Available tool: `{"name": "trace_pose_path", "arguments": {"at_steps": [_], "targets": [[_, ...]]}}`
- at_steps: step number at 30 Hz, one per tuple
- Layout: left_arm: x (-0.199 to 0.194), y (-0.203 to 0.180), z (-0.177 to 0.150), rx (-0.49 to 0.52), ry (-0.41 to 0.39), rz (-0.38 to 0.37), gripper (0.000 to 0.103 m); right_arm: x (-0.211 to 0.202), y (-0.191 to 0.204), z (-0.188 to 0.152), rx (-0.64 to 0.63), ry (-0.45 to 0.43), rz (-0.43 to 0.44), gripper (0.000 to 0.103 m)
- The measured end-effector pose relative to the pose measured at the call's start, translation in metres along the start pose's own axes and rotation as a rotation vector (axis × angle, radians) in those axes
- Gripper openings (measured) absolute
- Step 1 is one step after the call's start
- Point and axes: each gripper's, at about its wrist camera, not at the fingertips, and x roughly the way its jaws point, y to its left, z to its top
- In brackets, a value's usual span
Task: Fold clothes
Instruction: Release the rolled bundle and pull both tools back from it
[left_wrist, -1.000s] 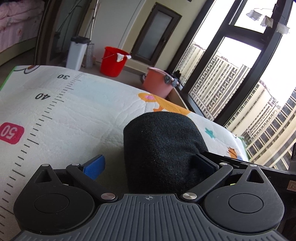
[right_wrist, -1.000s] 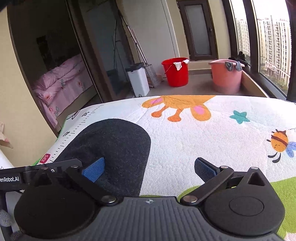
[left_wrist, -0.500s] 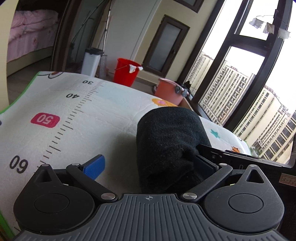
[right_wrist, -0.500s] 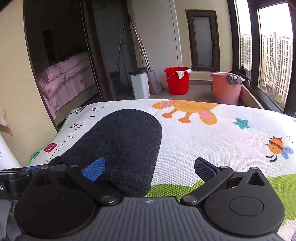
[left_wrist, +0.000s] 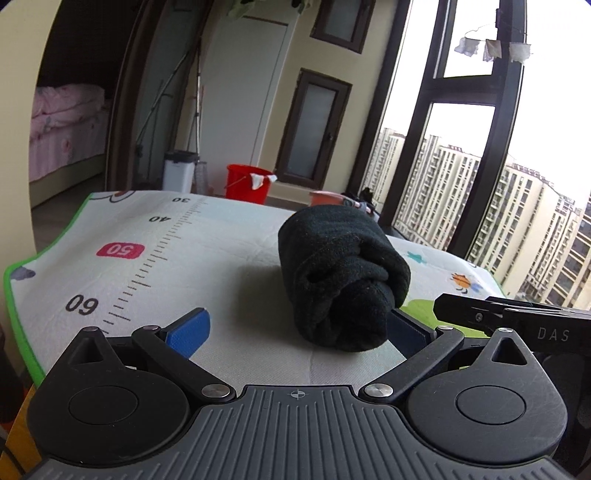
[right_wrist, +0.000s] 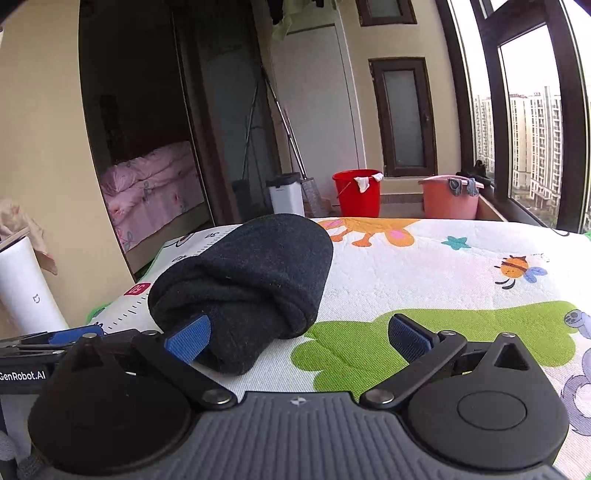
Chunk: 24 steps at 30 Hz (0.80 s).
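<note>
A dark knit garment (left_wrist: 341, 280), folded into a thick roll, lies on the printed play mat (left_wrist: 147, 266). My left gripper (left_wrist: 297, 330) is open just in front of the roll's near end, apart from it. In the right wrist view the same roll (right_wrist: 247, 284) lies ahead on the left. My right gripper (right_wrist: 297, 332) is open, and its left blue pad (right_wrist: 188, 338) sits at the roll's near end. The right gripper's body (left_wrist: 517, 317) shows at the right of the left wrist view.
The mat has a ruler print (left_wrist: 147, 266) and cartoon animals (right_wrist: 373, 229). Its green edge (left_wrist: 18, 306) runs close on the left. Beyond it stand a red bucket (right_wrist: 356, 194), a pink tub (right_wrist: 448, 197) and a white bin (right_wrist: 286, 194). A white cylinder (right_wrist: 26, 291) stands at left.
Both grippers have pulled back and up from the roll. The roll's near end, earlier between and under the fingers, now lies free on the mat.
</note>
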Motion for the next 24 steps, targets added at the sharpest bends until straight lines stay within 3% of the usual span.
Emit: {"name": "trace_pose_path", "arguments": {"at_steps": [5, 10, 15, 19, 24], "targets": [[-0.028, -0.023, -0.013, 0.102, -0.096, -0.002, 0.103, -0.042, 0.003, -0.021, 0.006, -0.091, 0.005, 0.103], [-0.043, -0.045, -0.036, 0.185, -0.175, 0.123, 0.103, -0.08, -0.005, -0.049, 0.054, -0.216, -0.049, 0.103], [-0.041, -0.047, -0.046, 0.201, -0.165, 0.159, 0.103, -0.091, -0.007, -0.074, 0.07, -0.239, -0.101, 0.103], [-0.023, -0.039, -0.039, 0.152, -0.155, 0.141, 0.103, -0.079, -0.018, -0.076, 0.123, -0.207, -0.106, 0.103], [-0.009, -0.038, -0.043, 0.162, -0.122, 0.164, 0.103, -0.077, -0.029, -0.082, 0.192, -0.208, -0.118, 0.103]]}}
